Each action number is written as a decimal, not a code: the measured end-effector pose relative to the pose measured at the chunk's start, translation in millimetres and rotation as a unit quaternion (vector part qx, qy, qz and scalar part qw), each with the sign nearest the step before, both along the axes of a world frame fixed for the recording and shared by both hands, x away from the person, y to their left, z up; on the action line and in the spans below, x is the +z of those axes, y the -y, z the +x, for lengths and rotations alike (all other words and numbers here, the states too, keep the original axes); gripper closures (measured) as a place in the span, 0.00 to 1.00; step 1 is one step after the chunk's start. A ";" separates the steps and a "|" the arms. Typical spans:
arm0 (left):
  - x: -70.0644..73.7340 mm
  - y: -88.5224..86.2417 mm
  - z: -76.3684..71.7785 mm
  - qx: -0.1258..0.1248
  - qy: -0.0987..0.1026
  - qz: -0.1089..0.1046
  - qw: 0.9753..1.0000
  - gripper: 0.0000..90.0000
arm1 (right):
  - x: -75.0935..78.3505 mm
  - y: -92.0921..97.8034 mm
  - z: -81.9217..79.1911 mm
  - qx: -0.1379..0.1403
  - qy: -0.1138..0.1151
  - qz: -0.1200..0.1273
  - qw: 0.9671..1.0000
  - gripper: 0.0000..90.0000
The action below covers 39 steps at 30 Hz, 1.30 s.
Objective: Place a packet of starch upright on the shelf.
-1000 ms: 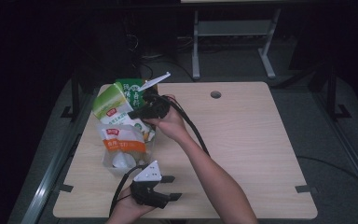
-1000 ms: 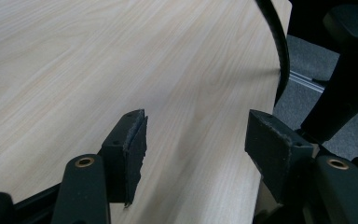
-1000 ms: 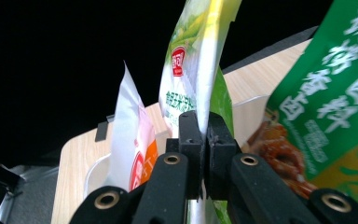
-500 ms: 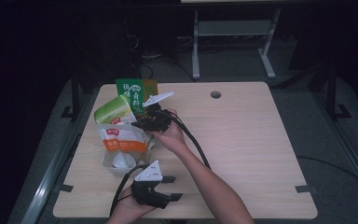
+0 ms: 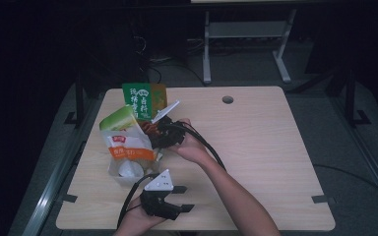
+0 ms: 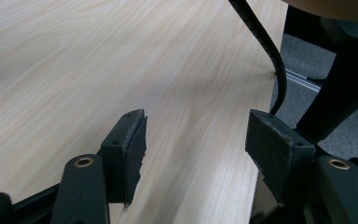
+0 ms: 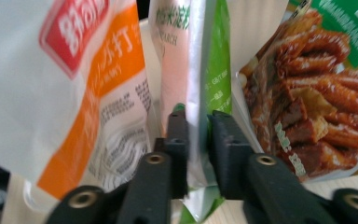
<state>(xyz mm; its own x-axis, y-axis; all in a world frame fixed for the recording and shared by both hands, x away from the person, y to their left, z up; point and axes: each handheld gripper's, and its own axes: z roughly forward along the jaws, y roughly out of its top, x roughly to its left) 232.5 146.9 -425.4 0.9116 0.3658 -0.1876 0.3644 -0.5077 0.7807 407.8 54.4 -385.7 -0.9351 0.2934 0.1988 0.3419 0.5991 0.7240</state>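
Observation:
Left of the table's middle, my right gripper (image 5: 150,132) is shut on the edge of a light green snack bag (image 5: 120,118) (image 7: 205,70). The bag leans against a white and orange bag (image 5: 128,146) (image 7: 70,74) that stands in a white bin (image 5: 118,174). A dark green bag with pictured meat (image 5: 145,98) (image 7: 317,93) lies flat behind them. My left gripper (image 5: 181,198) (image 6: 196,140) rests at the table's front edge, open, nothing between its jaws.
The wooden table (image 5: 266,147) has a cable hole (image 5: 228,100) at the back. Black cables (image 5: 206,145) trail along the person's right forearm. A metal frame (image 5: 246,34) stands on the floor behind the table. The floor drops off past the front edge (image 6: 307,88).
My right gripper has carried the light green bag down and toward the front, from above the dark green bag to beside the white and orange one. The left gripper stayed put.

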 end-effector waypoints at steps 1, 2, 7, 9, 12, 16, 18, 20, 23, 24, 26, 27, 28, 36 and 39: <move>0.1 0.1 0.5 -0.001 0.001 0.000 1.000 0.42 | -0.9 -0.6 -0.4 0.005 0.010 -0.007 1.000 0.90; 0.2 0.3 0.7 0.001 0.000 -0.001 1.000 0.42 | -1.5 -1.2 -0.9 0.008 0.013 -0.011 1.000 0.91; 0.9 0.8 0.5 0.001 0.000 -0.003 1.000 0.42 | -5.2 -1.8 0.0 0.007 0.013 -0.022 1.000 0.95; 0.7 1.5 0.0 -0.001 0.000 -0.001 1.000 0.42 | -8.3 -2.8 -0.2 0.007 0.016 -0.033 0.999 0.96; 0.6 2.4 -1.3 -0.002 0.001 -0.001 1.000 0.42 | -19.4 -4.5 -0.4 0.003 0.006 -0.052 0.999 0.95; 0.9 1.7 -1.0 -0.002 0.000 0.000 1.000 0.42 | -29.5 -1.3 0.2 0.000 -0.005 -0.045 0.999 0.93; 0.7 1.7 -0.6 -0.002 -0.001 0.000 1.000 0.42 | -28.0 -0.9 -0.5 -0.002 0.001 -0.048 0.999 0.87; 0.5 1.8 -0.5 -0.001 -0.001 0.001 1.000 0.42 | -25.5 2.9 2.0 -0.008 -0.003 -0.033 0.999 0.82; 0.1 1.8 0.2 -0.002 -0.002 0.002 1.000 0.42 | -20.6 7.3 5.5 -0.017 -0.011 -0.013 1.000 0.84; -0.5 2.2 0.4 -0.001 -0.002 0.001 1.000 0.42 | -20.5 6.7 5.2 -0.015 -0.016 -0.015 1.000 0.90; -0.9 2.2 1.0 -0.001 -0.003 0.001 1.000 0.42 | -22.4 4.7 4.6 -0.004 -0.017 -0.024 1.000 0.97; -1.1 2.3 1.4 0.000 -0.001 0.002 1.000 0.42 | -22.8 4.4 4.7 -0.006 -0.016 -0.027 1.000 0.97; -1.2 2.4 1.7 0.001 -0.001 0.003 1.000 0.42 | -22.8 4.4 5.1 -0.008 -0.019 -0.029 0.999 0.97; -2.8 1.4 5.6 0.013 0.007 0.008 1.000 0.39 | -22.3 7.4 4.3 -0.013 -0.017 -0.023 1.000 0.86; -2.9 0.3 6.2 0.018 0.008 0.007 1.000 0.38 | -18.6 15.3 4.6 -0.020 -0.024 -0.004 0.999 0.84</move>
